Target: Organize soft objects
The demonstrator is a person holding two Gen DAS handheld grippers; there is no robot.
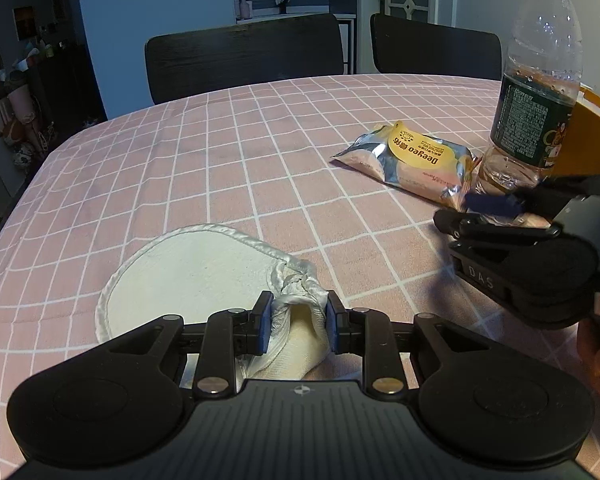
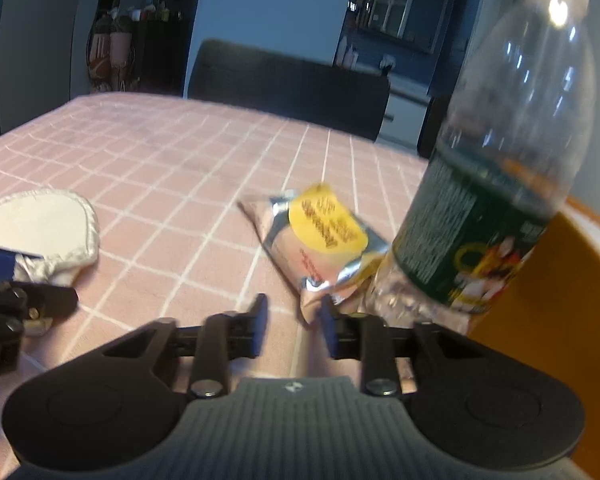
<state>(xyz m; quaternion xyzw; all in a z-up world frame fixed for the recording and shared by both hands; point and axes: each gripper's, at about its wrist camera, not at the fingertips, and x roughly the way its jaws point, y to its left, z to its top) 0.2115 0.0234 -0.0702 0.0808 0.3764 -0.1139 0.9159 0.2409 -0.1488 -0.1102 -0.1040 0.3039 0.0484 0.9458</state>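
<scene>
My left gripper (image 1: 296,322) is shut on the bunched edge of a white round cloth pad (image 1: 192,268) with a shiny trim, which lies on the pink checked tablecloth (image 1: 220,152). The pad also shows in the right wrist view (image 2: 40,224). A silver and yellow wet-wipes pack (image 1: 412,160) lies further right, also in the right wrist view (image 2: 320,236). My right gripper (image 2: 292,328) is open, its jaws just short of the pack's near corner. It also shows in the left wrist view (image 1: 496,208).
A clear plastic bottle (image 1: 540,80) with a green label stands right of the pack, also in the right wrist view (image 2: 496,180). An orange box (image 2: 552,320) is beside it. Two black chairs (image 1: 244,56) stand behind the table.
</scene>
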